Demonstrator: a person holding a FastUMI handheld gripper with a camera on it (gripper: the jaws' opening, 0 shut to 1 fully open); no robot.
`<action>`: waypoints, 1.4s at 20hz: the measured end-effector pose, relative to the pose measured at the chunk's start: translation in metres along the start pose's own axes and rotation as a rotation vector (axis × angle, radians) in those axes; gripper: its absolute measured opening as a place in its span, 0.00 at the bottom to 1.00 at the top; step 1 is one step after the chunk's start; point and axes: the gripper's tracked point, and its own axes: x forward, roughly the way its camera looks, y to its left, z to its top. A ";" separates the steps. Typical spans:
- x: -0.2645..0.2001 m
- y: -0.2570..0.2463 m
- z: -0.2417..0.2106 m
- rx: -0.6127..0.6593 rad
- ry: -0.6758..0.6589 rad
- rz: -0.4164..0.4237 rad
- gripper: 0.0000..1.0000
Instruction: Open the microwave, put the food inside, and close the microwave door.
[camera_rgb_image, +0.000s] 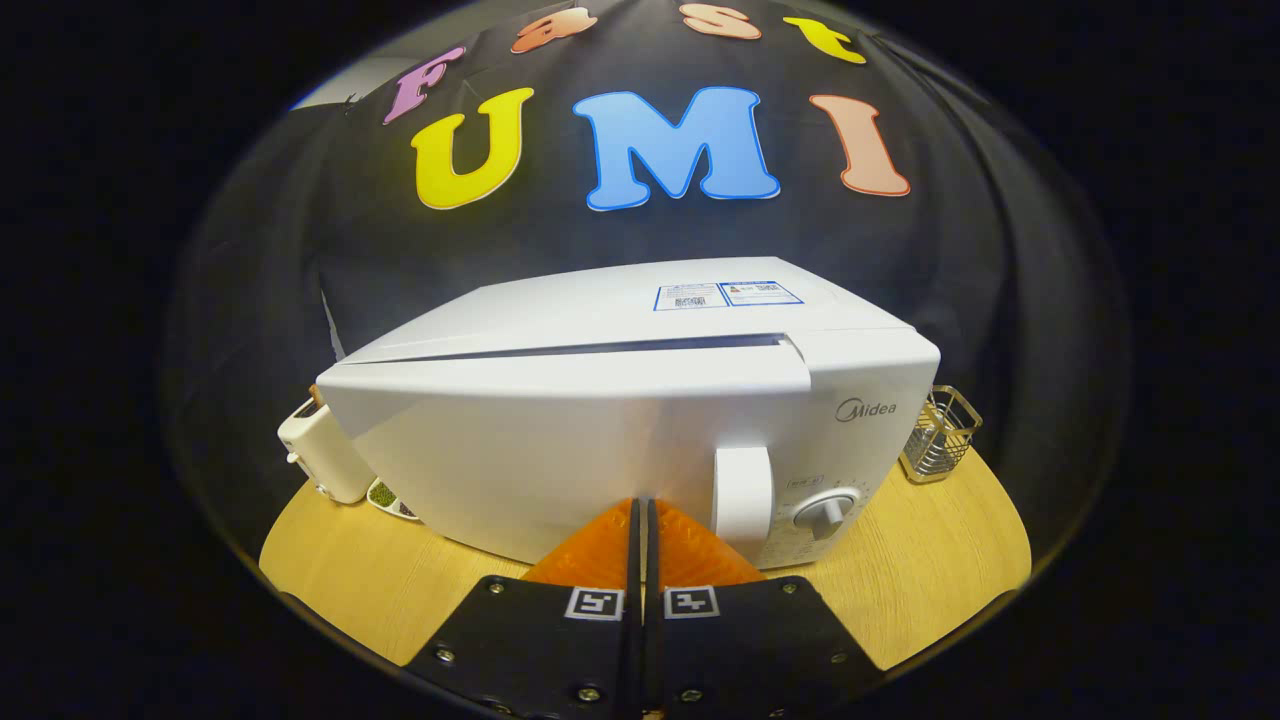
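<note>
A: Since the fingers of the gripper (641, 505) are pressed together with nothing between them, which step is judged to be in hand?

B: The closing of the door, or its last push, is judged to be in hand. The microwave (620, 400) is seen standing on the wooden table (930, 560), and its door (560, 450) appears nearly flush, though a dark slit is seen along its top edge. The closed tips are held against, or just short of, the door front; actual contact cannot be told.

A: Where is the handle placed?

B: The handle (742, 495) is found at about two o'clock from the tips, just beside them, with the dial (825, 512) further out at three o'clock.

A: And the food?

B: It cannot be told whether food lies inside.

A: What is called for next?

B: If the slit means an unlatched door, a steady forward press is called for until it seats. Otherwise the handle would have to be hooked and drawn open.

A: Anything else nearby?

B: A white appliance (320, 450) at nine o'clock and a wire basket (940, 435) at two o'clock are set well apart.
</note>
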 end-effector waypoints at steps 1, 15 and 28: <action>0.001 0.000 0.000 0.008 0.001 0.005 0.01; -0.040 0.019 0.043 -0.123 -0.149 0.015 0.01; -0.219 0.043 0.053 -0.145 -0.340 0.111 0.74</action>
